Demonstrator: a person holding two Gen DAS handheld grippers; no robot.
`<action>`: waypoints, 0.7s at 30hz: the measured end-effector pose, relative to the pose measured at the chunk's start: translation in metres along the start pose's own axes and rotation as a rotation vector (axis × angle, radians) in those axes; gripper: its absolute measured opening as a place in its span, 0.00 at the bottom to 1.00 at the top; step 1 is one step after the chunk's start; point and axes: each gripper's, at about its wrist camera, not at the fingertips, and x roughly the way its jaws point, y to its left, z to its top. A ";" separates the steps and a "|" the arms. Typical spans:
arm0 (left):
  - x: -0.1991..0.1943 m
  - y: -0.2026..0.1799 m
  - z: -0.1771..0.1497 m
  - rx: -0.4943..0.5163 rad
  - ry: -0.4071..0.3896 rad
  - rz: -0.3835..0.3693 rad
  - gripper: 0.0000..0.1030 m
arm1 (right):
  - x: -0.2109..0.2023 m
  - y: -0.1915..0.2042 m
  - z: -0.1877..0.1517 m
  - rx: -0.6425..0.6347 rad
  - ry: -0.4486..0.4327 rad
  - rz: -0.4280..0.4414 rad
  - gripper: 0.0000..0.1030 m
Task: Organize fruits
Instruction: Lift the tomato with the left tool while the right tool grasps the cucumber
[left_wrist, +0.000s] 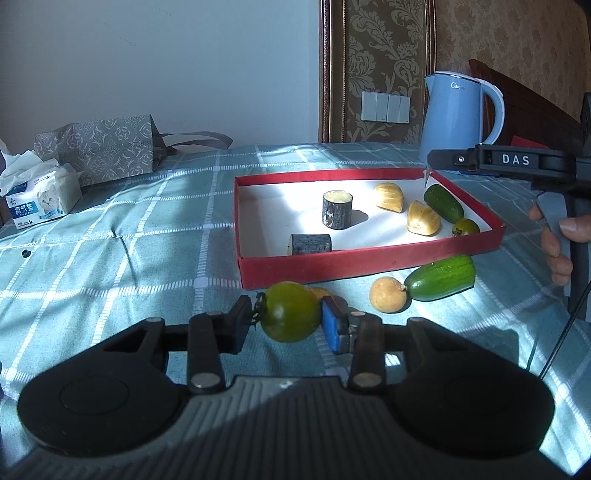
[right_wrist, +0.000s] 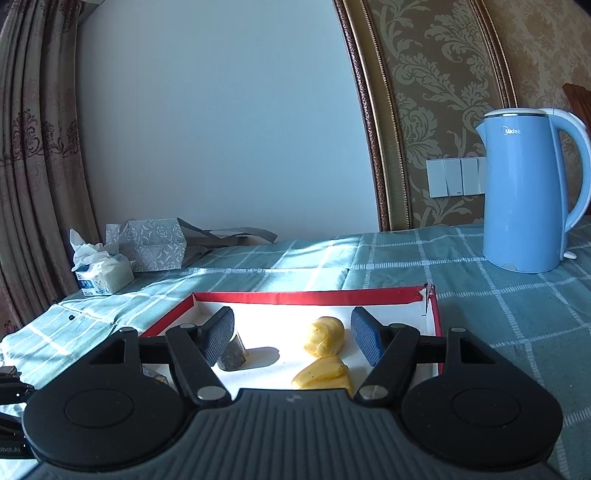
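Note:
My left gripper (left_wrist: 284, 322) is shut on a green tomato (left_wrist: 290, 314), held just above the checked cloth in front of the red tray (left_wrist: 369, 264). Inside the tray lie two dark cylinders (left_wrist: 337, 209), two yellow pieces (left_wrist: 424, 218), a cucumber (left_wrist: 443, 202) and a small green tomato (left_wrist: 465, 227). On the cloth before the tray lie a round tan fruit (left_wrist: 388, 294) and a cut cucumber (left_wrist: 441, 277). My right gripper (right_wrist: 291, 338) stands open over the tray (right_wrist: 314, 296), above a yellow piece (right_wrist: 325, 336); another yellow piece (right_wrist: 323, 374) lies nearer. It also shows at the left wrist view's right edge, held by a hand (left_wrist: 554, 240).
A blue kettle (left_wrist: 458, 110) stands behind the tray at the right. A tissue pack (left_wrist: 40, 199) and a grey patterned bag (left_wrist: 99, 147) sit at the far left of the teal checked cloth (left_wrist: 129, 236). Curtains (right_wrist: 29, 147) hang at the left.

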 end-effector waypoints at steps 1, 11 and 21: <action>-0.003 0.000 0.001 -0.001 -0.009 0.011 0.36 | -0.003 0.002 0.000 -0.028 0.012 0.007 0.67; -0.012 0.011 -0.001 -0.029 -0.031 0.016 0.36 | -0.039 0.047 -0.039 -0.398 0.158 0.081 0.67; -0.023 0.012 0.002 -0.024 -0.059 0.021 0.35 | -0.003 0.044 -0.048 -0.386 0.334 0.249 0.70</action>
